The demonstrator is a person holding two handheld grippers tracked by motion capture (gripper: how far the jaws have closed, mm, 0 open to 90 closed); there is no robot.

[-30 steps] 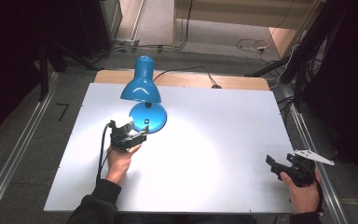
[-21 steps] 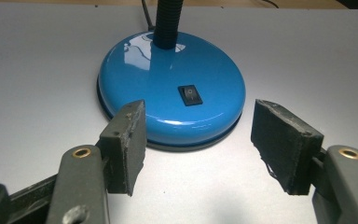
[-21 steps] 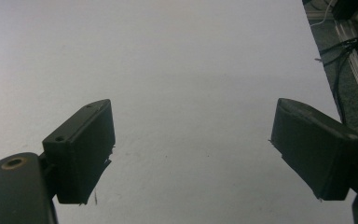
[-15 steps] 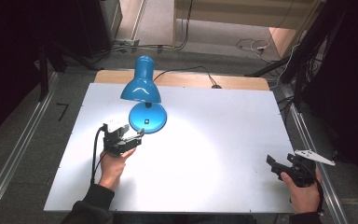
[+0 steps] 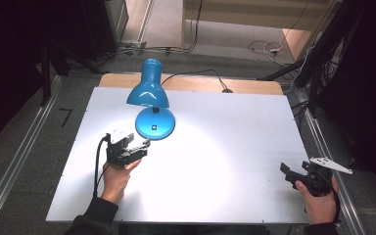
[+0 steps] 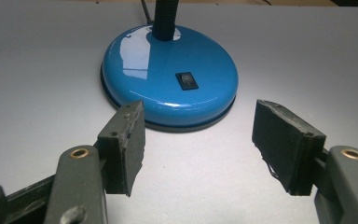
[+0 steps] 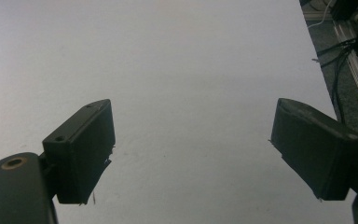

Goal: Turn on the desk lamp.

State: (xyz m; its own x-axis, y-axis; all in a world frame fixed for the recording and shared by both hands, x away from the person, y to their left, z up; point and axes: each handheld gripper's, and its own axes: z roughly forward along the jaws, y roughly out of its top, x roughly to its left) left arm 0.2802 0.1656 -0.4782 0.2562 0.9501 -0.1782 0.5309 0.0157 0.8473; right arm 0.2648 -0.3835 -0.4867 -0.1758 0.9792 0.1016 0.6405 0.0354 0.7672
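On the white bench (image 5: 215,161) a blue lamp (image 5: 150,100) stands left of centre, shade tipped toward the person; left tool (image 6: 198,140) gapes just before its base, whose black switch (image 6: 187,80) shows; right tool (image 7: 191,149) gapes over bare bench.

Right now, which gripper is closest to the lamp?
The left gripper. It sits right beside the lamp base, while the right gripper is far off near the table corner.

The room is dark; a blue lamp (image 5: 149,93) throws a bright pool on the white worktop (image 5: 225,147) beside the left tool (image 5: 144,146). Glare streaks its glossy base (image 6: 168,84). The views are soft and grainy.
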